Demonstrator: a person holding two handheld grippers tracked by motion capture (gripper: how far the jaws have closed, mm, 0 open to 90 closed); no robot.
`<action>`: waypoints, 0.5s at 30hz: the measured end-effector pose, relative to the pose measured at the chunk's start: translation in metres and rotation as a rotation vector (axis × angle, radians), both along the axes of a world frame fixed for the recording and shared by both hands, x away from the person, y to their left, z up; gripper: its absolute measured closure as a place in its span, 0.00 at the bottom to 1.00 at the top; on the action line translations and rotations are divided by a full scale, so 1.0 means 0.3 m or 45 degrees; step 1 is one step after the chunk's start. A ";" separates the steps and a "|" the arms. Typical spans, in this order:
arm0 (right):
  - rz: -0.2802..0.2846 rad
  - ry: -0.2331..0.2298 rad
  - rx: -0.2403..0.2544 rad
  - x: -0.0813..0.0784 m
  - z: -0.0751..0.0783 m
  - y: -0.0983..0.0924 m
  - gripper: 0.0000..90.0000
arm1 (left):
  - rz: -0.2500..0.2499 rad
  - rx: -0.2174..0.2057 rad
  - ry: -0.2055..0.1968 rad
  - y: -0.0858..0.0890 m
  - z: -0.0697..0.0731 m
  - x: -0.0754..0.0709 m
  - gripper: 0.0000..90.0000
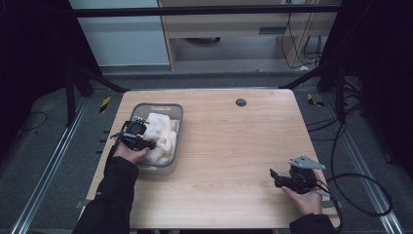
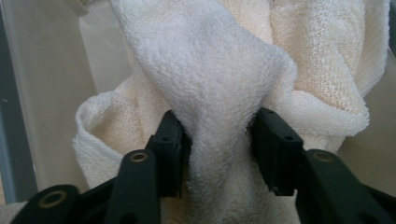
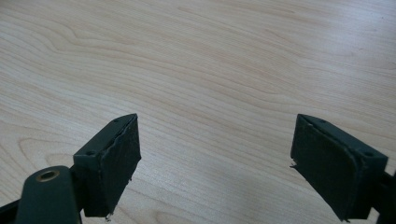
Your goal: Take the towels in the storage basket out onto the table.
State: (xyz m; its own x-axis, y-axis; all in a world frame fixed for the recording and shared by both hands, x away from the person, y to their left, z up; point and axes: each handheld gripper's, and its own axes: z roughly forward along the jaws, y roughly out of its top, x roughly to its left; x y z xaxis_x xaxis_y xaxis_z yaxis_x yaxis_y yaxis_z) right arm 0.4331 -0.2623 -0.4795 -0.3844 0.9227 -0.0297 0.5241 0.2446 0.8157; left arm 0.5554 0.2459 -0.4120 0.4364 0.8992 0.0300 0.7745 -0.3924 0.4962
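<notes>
My left tongs [image 2: 219, 140] pinch a fold of white towel [image 2: 210, 79] inside the grey bin [image 1: 176, 113], tabletop's [image 1: 234, 146] left side. Right tongs [image 3: 215, 163] gape wide, empty, over bare wood.

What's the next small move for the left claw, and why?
Probably lift straight up. The left claw is pinched on a fold of the white towel, which still sits bunched in the grey bin. The right claw is open over bare table, free to help once the towel clears the rim.
</notes>
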 end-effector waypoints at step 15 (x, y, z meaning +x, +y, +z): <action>0.005 0.007 0.002 0.002 -0.002 0.001 0.18 | -0.031 -0.048 -0.078 0.019 0.050 -0.037 0.90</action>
